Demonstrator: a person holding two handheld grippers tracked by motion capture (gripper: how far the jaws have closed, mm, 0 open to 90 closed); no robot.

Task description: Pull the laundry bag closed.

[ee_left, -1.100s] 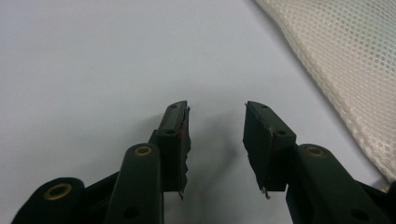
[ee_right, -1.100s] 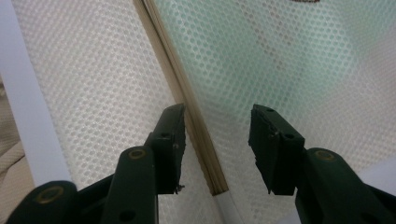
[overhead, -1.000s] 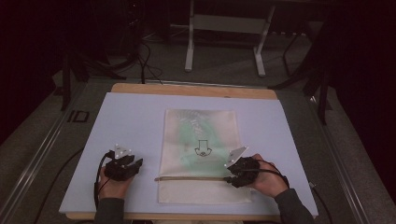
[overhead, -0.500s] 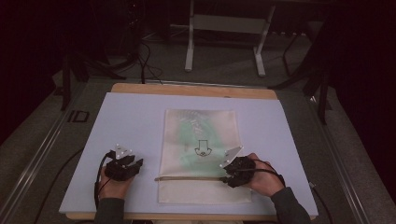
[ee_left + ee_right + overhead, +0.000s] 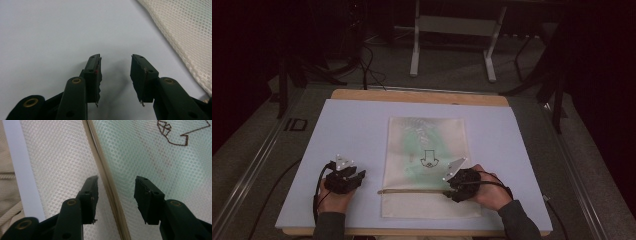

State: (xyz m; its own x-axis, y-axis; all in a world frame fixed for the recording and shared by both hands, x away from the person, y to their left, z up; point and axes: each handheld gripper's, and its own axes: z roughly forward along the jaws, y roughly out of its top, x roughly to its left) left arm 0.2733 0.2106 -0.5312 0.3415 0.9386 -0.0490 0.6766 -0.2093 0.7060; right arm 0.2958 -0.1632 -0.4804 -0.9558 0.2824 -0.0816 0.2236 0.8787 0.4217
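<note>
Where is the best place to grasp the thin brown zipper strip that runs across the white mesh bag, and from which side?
Probably at its right end, from above. The thin brown zipper strip lies flat on the white mesh bag, already between the open right gripper jaws, so they could close across its narrow width.

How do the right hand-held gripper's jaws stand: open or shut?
Open: the right hand-held gripper has just been opening, jaws apart astride the thin stick without pressing it.
</note>
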